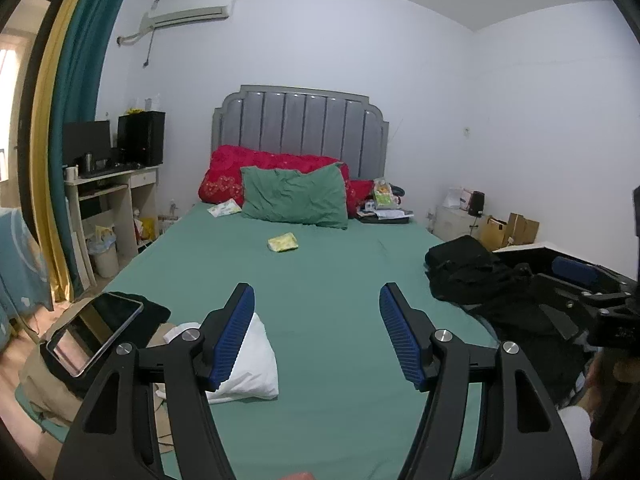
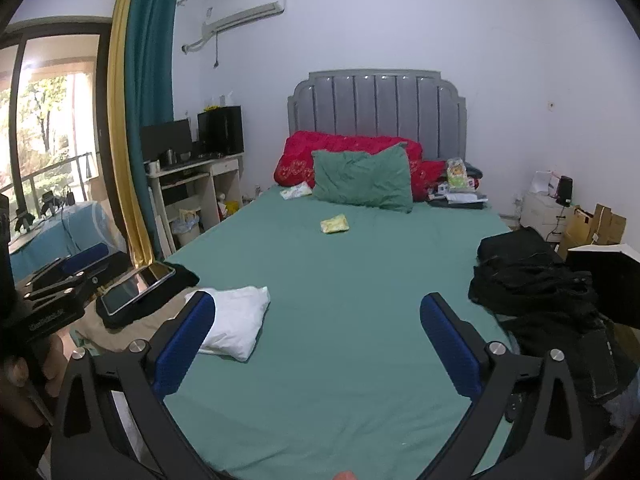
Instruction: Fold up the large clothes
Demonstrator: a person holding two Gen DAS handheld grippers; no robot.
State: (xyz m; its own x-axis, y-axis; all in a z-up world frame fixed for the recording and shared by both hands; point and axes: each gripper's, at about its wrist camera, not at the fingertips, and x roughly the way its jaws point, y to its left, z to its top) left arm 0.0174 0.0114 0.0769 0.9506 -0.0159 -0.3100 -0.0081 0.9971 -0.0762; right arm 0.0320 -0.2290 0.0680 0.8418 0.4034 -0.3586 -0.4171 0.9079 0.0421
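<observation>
A bed with a green sheet (image 1: 332, 264) fills both views. A folded white cloth (image 1: 252, 364) (image 2: 236, 320) lies on it near the front left. A heap of black clothes (image 1: 464, 272) (image 2: 528, 280) sits at the bed's right edge. My left gripper (image 1: 317, 294) hovers open above the sheet, its left finger passing in front of the white cloth, with nothing between the blue pads. My right gripper (image 2: 319, 300) is also open wide over bare sheet and holds nothing. The white cloth lies just beyond its left finger.
A tablet (image 2: 136, 286) rests on dark and beige fabric at the front left corner. A yellow packet (image 2: 335, 224) lies mid-bed, with a green pillow (image 2: 362, 178) and red quilt (image 2: 352, 148) at the headboard. A desk (image 2: 192, 184) stands left, cardboard boxes (image 2: 592, 224) right.
</observation>
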